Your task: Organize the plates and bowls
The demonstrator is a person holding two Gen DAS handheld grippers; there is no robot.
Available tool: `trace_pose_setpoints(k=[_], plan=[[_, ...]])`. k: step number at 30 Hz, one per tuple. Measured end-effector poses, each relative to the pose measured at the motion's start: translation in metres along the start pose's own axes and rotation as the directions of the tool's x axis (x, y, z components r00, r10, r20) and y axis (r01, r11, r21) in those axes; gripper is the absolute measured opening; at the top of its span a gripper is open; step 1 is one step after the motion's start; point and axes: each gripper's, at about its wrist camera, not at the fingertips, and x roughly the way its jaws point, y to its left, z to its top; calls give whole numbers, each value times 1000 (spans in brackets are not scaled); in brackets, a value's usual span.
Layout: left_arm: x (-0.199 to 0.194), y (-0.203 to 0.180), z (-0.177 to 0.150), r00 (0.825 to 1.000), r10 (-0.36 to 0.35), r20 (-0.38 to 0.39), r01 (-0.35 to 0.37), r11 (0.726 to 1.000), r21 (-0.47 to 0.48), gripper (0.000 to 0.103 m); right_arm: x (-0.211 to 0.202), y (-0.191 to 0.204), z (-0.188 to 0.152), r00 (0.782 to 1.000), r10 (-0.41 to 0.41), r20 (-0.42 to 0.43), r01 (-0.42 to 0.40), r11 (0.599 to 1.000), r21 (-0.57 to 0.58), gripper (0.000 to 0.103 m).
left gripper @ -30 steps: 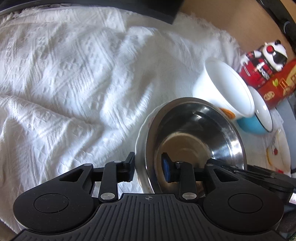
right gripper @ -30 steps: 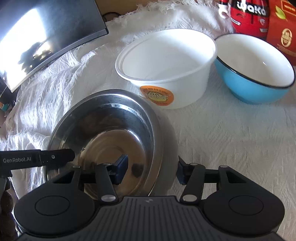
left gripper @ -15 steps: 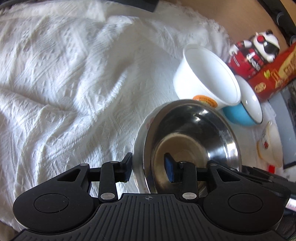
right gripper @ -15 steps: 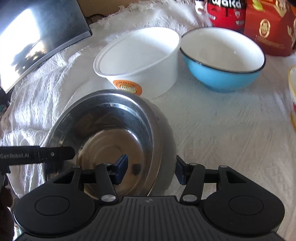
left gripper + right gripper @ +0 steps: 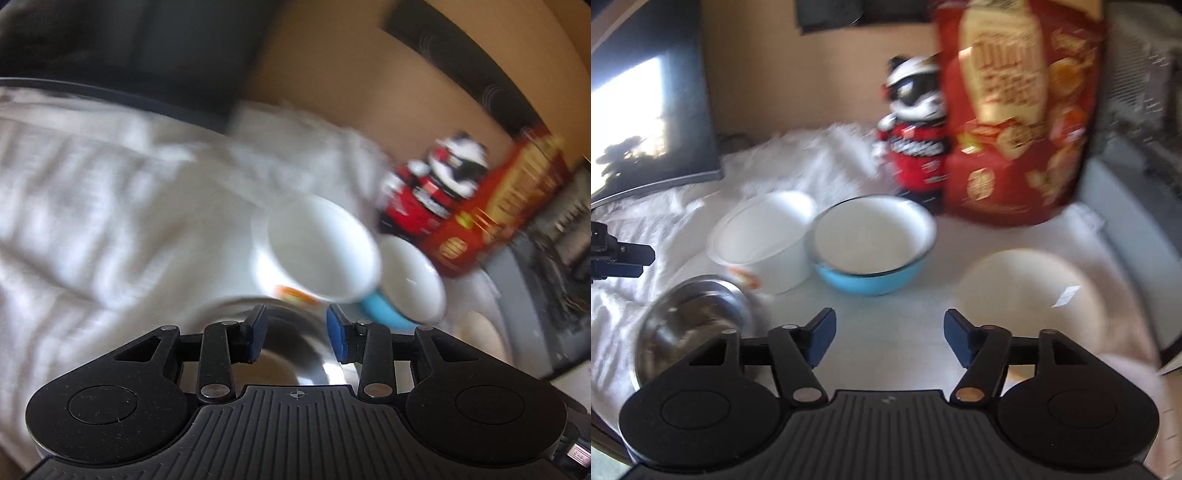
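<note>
Right wrist: right gripper (image 5: 889,338) opening, empty; bare cloth (image 5: 886,314) between steel bowl (image 5: 690,314), plate (image 5: 1027,295).

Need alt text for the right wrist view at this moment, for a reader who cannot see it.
The right gripper, jaws opening with nothing between them, hangs over a white tablecloth. Beyond it sit a steel bowl, a white tub, a blue bowl and a pale plate, with a red snack bag behind.

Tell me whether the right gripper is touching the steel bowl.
Apart. The right wrist view shows the right gripper with its jaws opening over bare white cloth, nothing between them; the steel bowl lies off to the left, clear of the fingertips.
</note>
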Motion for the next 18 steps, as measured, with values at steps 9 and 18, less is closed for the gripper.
trace_pose_setpoints(k=[9,18], plan=[[72,-116,-50,973,-151,-177,165,984,67,39,-5,-103,-9,997,-73,-30,72,997,-10,77],[143,-180,-69,958,-129,-257,127,992,-23,39,44,-152,2,992,-18,-126,21,1000,21,76]])
